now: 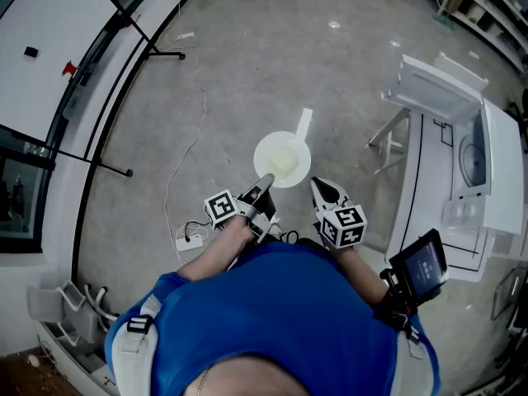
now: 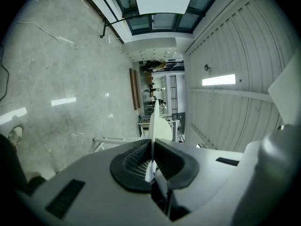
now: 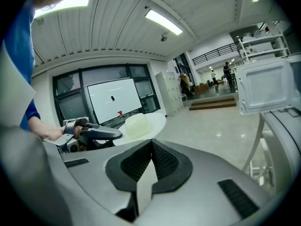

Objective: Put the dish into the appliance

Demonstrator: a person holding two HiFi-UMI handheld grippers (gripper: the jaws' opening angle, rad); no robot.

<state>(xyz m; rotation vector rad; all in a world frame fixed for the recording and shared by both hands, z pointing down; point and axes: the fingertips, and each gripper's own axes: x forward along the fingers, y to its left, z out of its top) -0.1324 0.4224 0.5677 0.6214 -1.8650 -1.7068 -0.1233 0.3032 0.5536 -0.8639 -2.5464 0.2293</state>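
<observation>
White dish (image 1: 282,160) rim clamped in left gripper (image 1: 265,180) | right gripper (image 1: 318,186) closed, empty | appliance (image 1: 462,147) well apart, floor (image 1: 351,114) between

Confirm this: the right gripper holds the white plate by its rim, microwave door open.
Wrong gripper: the left gripper holds the white plate by its rim, as the left gripper view shows. The microwave door is open.
</observation>
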